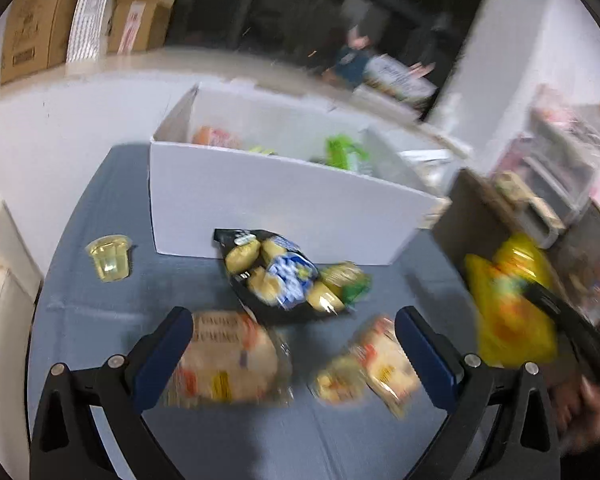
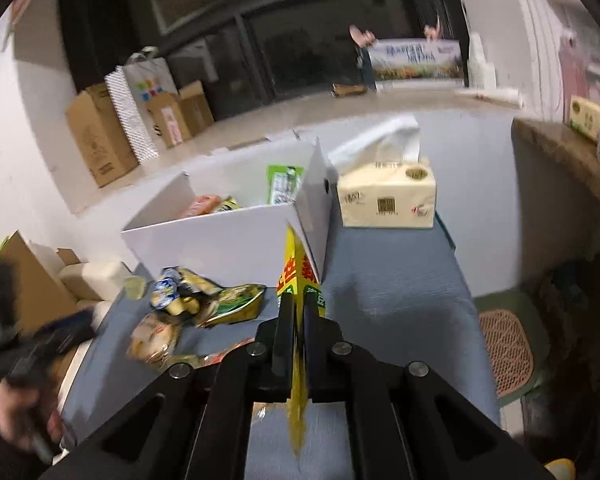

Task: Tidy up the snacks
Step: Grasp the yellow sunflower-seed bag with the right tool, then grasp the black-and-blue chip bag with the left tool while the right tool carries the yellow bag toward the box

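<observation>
- Snacks lie spread on the blue-grey tabletop (image 1: pixel 100 312) in front of a white cardboard box (image 1: pixel 260 208), with more packets already inside the box: an orange one (image 1: pixel 216 136) at its left and a green one (image 1: pixel 344 152) toward its right
- Yellow snack packet (image 2: pixel 298 276) is pinched edge-on between the closed fingers of the right gripper (image 2: pixel 296 312), held above the table just before the near right corner of the box; in the left wrist view the same packet (image 1: pixel 512 304) shows as a blurred yellow shape at the right
- Left gripper (image 1: pixel 292 332) hangs over the loose snacks with its blue-padded fingers (image 1: pixel 164 352) spread wide and nothing between them
- Under the left finger sits a pale bread-like packet (image 1: pixel 228 360); near the right finger lies a smaller orange-and-yellow packet (image 1: pixel 372 364); both are blurred
- A black bag of small round cakes (image 1: pixel 276 276) rests just before the box's front wall, with a green-and-gold packet (image 1: pixel 348 280) touching its right side
- A clear jelly cup (image 1: pixel 109 258) stands apart at the left, near the box's front left corner
- A tissue pack (image 2: pixel 386 194) stands on the table just right of the box
</observation>
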The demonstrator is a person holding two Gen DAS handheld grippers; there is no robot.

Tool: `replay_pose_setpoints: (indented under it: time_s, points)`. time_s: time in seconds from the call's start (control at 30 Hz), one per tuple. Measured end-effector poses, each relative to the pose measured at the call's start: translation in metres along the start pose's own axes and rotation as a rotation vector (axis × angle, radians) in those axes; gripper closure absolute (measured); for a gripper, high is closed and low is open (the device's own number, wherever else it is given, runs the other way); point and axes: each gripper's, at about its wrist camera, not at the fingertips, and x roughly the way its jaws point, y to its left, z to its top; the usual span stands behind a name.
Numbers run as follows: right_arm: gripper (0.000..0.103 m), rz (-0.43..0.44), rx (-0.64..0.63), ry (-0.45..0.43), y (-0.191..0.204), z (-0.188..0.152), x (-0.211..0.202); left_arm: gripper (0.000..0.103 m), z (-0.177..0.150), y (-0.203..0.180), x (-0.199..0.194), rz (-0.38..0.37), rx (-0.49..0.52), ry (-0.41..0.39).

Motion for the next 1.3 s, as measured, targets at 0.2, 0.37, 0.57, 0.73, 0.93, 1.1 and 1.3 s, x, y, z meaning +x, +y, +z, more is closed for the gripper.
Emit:
replay_pose_setpoints:
  time_s: [0.2, 0.37, 0.57, 0.73, 0.93, 1.1, 1.3]
  points:
    - [0.1, 0.029, -0.03, -0.047, 0.013, -0.017, -0.034, 0.0, 0.027, 0.017, 0.072, 0.008, -0.167, 0.134]
    - [0.1, 0.04, -0.051, -0.059, 0.016, -0.019, -0.04, 0.04, 0.02, 0.038, 0.092, -0.067, -0.314, 0.149]
    - [0.1, 0.051, -0.034, -0.06, 0.014, -0.025, -0.04, 0.048, 0.006, 0.021, 0.033, -0.089, -0.16, -0.035]
    - [0.1, 0.09, -0.037, -0.047, 0.021, -0.025, -0.028, 0.048, -0.008, -0.019, -0.047, -0.052, 0.059, -0.226]
    - [0.1, 0.2, -0.008, -0.083, 0.034, 0.019, -0.013, 0.048, 0.037, -0.019, -0.085, -0.049, 0.129, -0.327]
    - [0.101, 0.248, 0.017, -0.129, 0.047, 0.095, 0.017, 0.048, 0.101, -0.015, -0.071, 0.01, 0.185, -0.349]
    - [0.101, 0.25, 0.049, -0.089, 0.061, 0.165, 0.082, 0.047, 0.157, -0.017, -0.026, 0.119, 0.279, -0.297]
